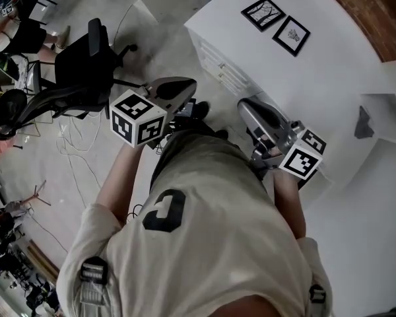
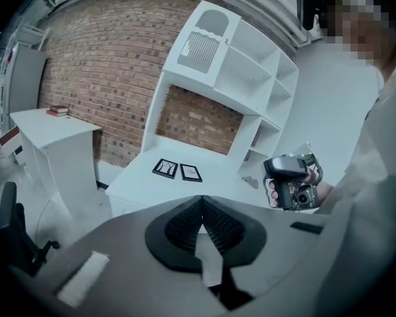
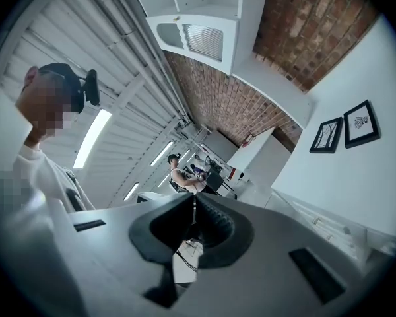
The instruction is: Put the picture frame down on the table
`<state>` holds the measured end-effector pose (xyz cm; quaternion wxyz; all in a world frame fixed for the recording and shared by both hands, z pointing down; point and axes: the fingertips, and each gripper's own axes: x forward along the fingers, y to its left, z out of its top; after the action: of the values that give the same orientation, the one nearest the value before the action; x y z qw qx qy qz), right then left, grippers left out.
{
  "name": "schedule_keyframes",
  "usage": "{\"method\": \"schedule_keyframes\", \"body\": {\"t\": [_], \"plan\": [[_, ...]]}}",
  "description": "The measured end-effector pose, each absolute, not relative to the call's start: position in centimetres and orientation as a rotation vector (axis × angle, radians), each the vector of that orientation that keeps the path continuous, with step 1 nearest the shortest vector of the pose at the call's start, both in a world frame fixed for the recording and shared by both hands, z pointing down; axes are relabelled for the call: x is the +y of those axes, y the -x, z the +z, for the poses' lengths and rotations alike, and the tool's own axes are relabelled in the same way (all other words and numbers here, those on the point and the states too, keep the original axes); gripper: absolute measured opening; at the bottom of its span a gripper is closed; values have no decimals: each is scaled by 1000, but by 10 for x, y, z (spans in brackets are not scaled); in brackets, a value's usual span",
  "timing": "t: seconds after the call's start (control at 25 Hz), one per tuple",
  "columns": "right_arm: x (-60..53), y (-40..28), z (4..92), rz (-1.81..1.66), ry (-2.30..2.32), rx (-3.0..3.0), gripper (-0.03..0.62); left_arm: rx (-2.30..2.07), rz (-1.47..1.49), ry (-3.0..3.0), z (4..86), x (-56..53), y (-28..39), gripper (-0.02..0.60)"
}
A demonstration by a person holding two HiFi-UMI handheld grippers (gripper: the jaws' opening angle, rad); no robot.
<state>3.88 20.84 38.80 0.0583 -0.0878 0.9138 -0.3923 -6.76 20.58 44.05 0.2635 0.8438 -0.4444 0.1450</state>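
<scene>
Two black picture frames lie flat side by side on the white table (image 1: 330,78): one (image 1: 264,13) with a branch drawing, the other (image 1: 291,35) smaller. In the left gripper view they are the left frame (image 2: 165,168) and the right frame (image 2: 191,173); in the right gripper view they show as one frame (image 3: 326,135) and another frame (image 3: 362,122). My left gripper (image 1: 189,84) (image 2: 201,201) is shut and empty, held near my chest, well short of the table. My right gripper (image 1: 245,105) (image 3: 193,199) is also shut on nothing, near the table's front corner.
A black office chair (image 1: 86,65) and loose cables are on the floor to the left. The table has drawers (image 1: 218,65) and a white shelf hutch (image 2: 237,78) against a brick wall. A white side desk (image 2: 53,131) stands left. A person (image 3: 181,174) is far behind.
</scene>
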Motion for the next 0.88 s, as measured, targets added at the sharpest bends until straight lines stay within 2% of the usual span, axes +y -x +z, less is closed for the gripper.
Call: {"method": "schedule_keyframes", "body": {"t": [0.24,0.64,0.88], "plan": [[206,-21,392,-1228,248,2765,11,-1207,397,-2294,440,206,79,3],[201,49,389,-1226,194,2830,5,-1263,371,-2233,446,211,144,3],[203,73,397,-1268,205,2843,5,-1238,361,-2238,450,207,161,3]]}}
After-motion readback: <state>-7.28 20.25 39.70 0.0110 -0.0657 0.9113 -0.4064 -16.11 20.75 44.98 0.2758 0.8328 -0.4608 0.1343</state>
